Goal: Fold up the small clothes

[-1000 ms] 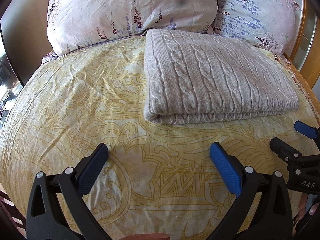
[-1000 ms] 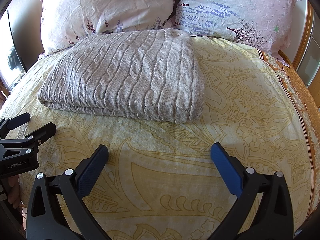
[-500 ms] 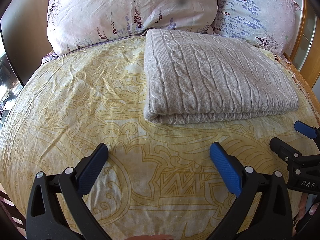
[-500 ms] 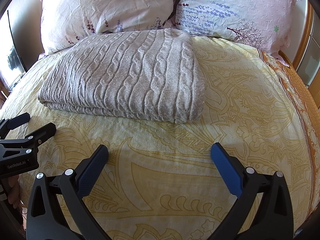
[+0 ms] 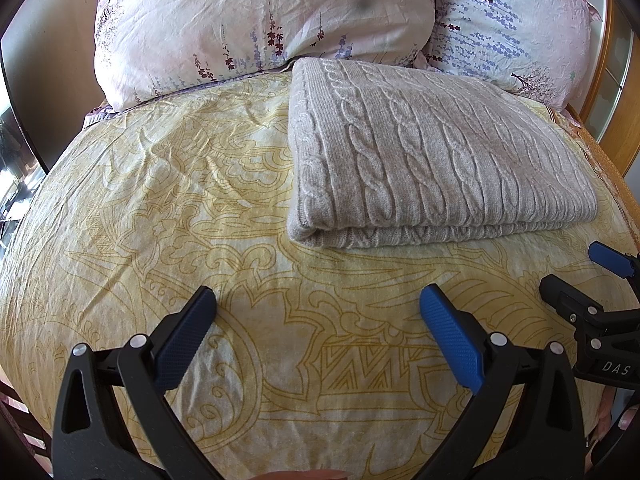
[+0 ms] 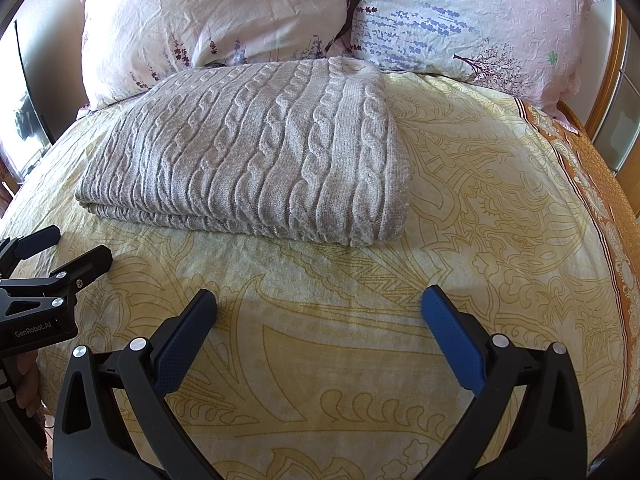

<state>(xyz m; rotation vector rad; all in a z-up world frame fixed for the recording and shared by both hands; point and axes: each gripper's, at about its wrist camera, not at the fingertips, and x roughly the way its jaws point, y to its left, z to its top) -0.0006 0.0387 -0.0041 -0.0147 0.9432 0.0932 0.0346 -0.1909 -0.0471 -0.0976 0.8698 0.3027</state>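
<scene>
Lying on the yellow patterned bedspread (image 5: 160, 208), the grey cable-knit sweater (image 5: 432, 160) was already a neat layered rectangle, its far edge touching the two flowered pillows (image 6: 216, 24). Both claws hovered over bare bedspread near the sweater's front edge, apart from it: the left claw (image 5: 316, 328) was spread wide and empty, and the right claw (image 6: 318, 328) likewise gaped with nothing between its blue pads (image 6: 452, 340). If one more fold were wanted, each claw would probably do best pinching every layer at a near corner, lifting both together and laying them evenly so the stack did not slide apart. Nothing blocked the approach. The pillows crowded the far side, and a wooden bed frame (image 5: 612, 92) ran along the right.
</scene>
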